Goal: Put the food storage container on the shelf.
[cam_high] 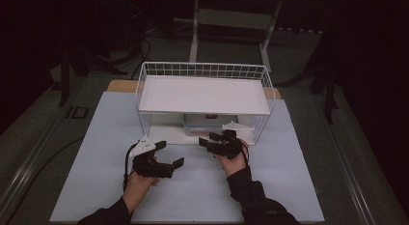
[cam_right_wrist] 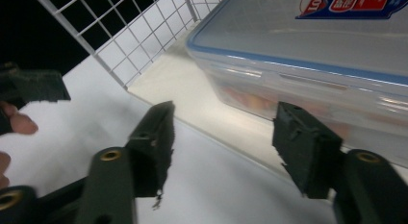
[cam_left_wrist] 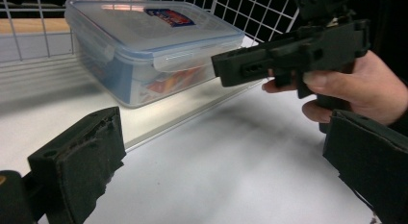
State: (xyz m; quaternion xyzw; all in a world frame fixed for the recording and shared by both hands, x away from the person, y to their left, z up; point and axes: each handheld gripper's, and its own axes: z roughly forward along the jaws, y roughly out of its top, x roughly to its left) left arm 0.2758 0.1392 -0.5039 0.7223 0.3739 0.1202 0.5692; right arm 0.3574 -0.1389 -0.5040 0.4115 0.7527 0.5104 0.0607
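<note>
right gripper [cam_right_wrist: 221, 147] jaws apart, lidded box [cam_right_wrist: 327, 56] just beyond

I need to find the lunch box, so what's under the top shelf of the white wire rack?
A clear plastic box with a blue-rimmed lid sits on the lower level of the rack. Something red and orange shows through its wall; what it is cannot be told.

High view: overhead, facing forward and down, far off. Left gripper view: low, looking past its fingers [cam_left_wrist: 82, 161] toward the lidded plastic container [cam_left_wrist: 149, 46]. Right gripper view: close, container [cam_right_wrist: 312, 56] just beyond its fingers [cam_right_wrist: 154, 137]. All share the container in the wire rack [cam_high: 202, 97].
</note>
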